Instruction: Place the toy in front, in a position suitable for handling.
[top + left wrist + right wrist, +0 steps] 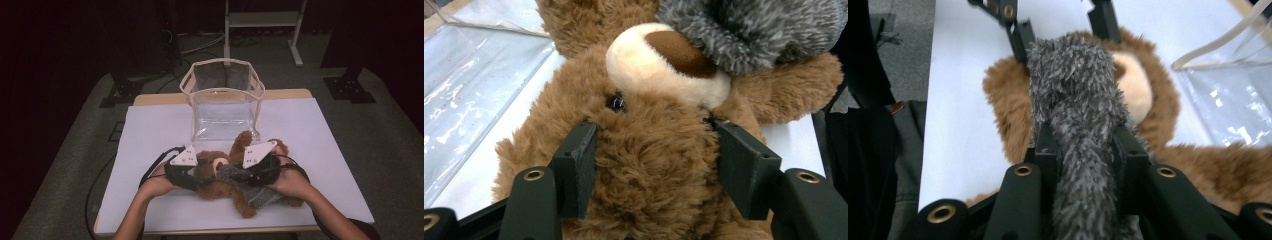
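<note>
A brown teddy bear (216,189) lies on its back on the white table cover (150,135), near the front edge. A grey fuzzy cloth (239,176) is draped over its face and chest. My left gripper (651,150) has its jaws pressed into the fur on both sides of the bear's head (649,165), below the cream muzzle (649,67). My right gripper (1083,145) is shut on a bunched strip of the grey cloth (1073,85), held over the bear's head. In the high view the left gripper (201,171) and right gripper (246,175) face each other across the bear.
A clear plastic bag with a cream rim (222,80) stands open just behind the bear, also seen as the bag (469,90) and the bag (1233,100). A white metal stand (262,20) and dark stand bases are on the floor beyond the table.
</note>
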Available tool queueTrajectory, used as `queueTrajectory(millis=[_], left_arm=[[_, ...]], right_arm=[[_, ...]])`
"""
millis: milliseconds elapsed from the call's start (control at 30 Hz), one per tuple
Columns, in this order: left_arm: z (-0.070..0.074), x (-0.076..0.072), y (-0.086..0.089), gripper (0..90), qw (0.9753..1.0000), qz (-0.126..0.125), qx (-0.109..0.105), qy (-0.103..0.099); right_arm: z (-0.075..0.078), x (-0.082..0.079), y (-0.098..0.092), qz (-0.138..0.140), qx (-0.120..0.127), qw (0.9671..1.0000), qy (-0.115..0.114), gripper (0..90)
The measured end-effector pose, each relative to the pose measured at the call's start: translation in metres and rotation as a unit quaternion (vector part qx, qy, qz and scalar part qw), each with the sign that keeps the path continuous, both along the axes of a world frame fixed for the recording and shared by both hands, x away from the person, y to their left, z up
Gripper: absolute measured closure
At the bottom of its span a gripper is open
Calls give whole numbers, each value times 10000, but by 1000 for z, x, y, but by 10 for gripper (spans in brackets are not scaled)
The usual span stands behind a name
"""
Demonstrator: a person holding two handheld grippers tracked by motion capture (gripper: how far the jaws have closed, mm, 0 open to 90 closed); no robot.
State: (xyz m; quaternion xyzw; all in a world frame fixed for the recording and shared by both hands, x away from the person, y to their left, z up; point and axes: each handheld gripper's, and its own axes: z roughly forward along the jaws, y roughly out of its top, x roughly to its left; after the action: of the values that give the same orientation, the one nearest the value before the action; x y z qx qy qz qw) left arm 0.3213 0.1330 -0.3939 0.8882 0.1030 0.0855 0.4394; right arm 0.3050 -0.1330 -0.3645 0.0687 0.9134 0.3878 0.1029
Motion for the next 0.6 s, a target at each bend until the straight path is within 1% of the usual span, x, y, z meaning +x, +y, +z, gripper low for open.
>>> queueTrajectory(millis=[67, 133, 167, 233, 300, 333, 367, 400, 467, 533, 567, 600], left_arm=[[0, -1, 0, 376, 10000, -1, -5, -14], [0, -1, -1, 375, 10000, 3, -12, -7], [0, 0, 0, 375, 10000, -3, -15, 3], [0, 0, 0, 374, 10000, -11, -3, -5], [1, 0, 0, 370, 10000, -9, -9, -4], [1, 0, 0, 368, 10000, -6, -13, -9], [1, 0, 0, 364, 10000, -3, -16, -12], [2, 0, 1, 357, 10000, -2, -18, -10], [7, 0, 2, 347, 10000, -7, -61, -34], [12, 0, 2, 342, 9999, -88, -137, -42], [14, 0, 1, 342, 9996, -110, -240, -22], [17, -1, 0, 344, 9995, -138, -298, -40]], right_arm=[[0, -3, -8, -4, -8, 10000, 15, 697], [6, -4, -17, -107, 38, 9999, -3, 696], [10, -3, -22, -159, 79, 9998, -72, 696], [18, 1, -28, -258, 172, 9994, -137, 696], [26, 8, -34, -357, 298, 9988, -121, 696], [27, 12, -36, -411, 276, 9987, -124, 696], [26, 16, -37, -460, 240, 9986, -124, 696], [25, 19, -38, -498, 217, 9985, -61, 696], [16, 22, -39, -497, 213, 9984, 136, 697], [7, 20, -38, -412, 261, 9983, 310, 697], [5, 17, -38, -393, 287, 9982, 342, 697], [3, 14, -38, -339, 297, 9983, 370, 697]])
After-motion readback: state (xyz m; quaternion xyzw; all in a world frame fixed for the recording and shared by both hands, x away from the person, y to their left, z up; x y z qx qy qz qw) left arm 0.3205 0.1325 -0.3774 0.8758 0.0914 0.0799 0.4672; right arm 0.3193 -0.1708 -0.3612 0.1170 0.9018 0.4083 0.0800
